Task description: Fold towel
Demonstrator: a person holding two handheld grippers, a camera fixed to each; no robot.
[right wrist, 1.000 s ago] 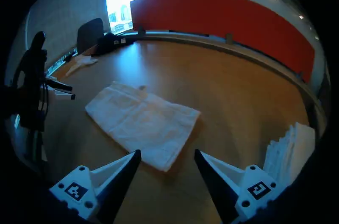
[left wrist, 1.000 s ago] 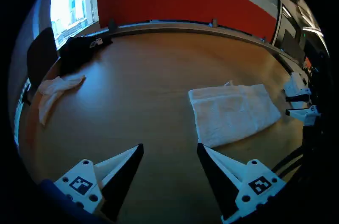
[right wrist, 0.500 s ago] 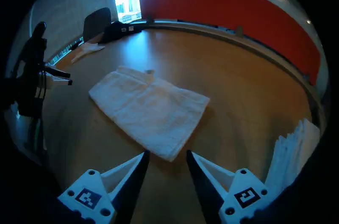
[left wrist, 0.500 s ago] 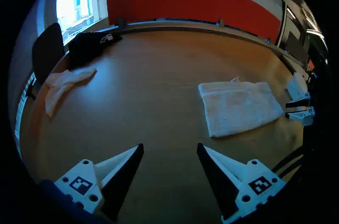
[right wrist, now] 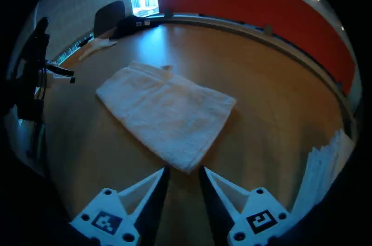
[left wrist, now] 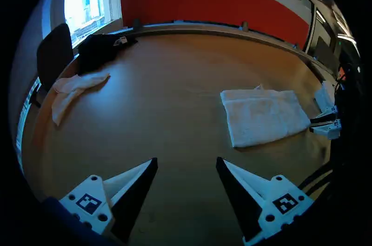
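Nearest its own camera, the right gripper [right wrist: 183,172] sat low over the table [right wrist: 279,106] with its jaws only narrowly apart. The near corner of the towel [right wrist: 167,111] lay just at the gap between the tips. It looked lined up to pinch that corner for the next fold, I judge, though neither finger visibly pressed on it. The towel lay flat mid-table, already doubled into a tidy rectangle, between the two grippers. The left gripper [left wrist: 186,164] hung well short of it with jaws wide apart and nothing between them, likely waiting its turn.

Beside the right gripper a stack [right wrist: 325,171] of what seemed to be white folded cloths stood at the table edge, probably finished ones. Farther off a crumpled cloth [left wrist: 69,90] lay near a black bag [left wrist: 100,48] and a chair [left wrist: 53,55], with a red panel [left wrist: 209,4] and a window [left wrist: 88,4] beyond.

The only markings were black-and-white square codes on the fingers — no words. A small tab on the towel's far edge and a white tag on the bag were too small to read.
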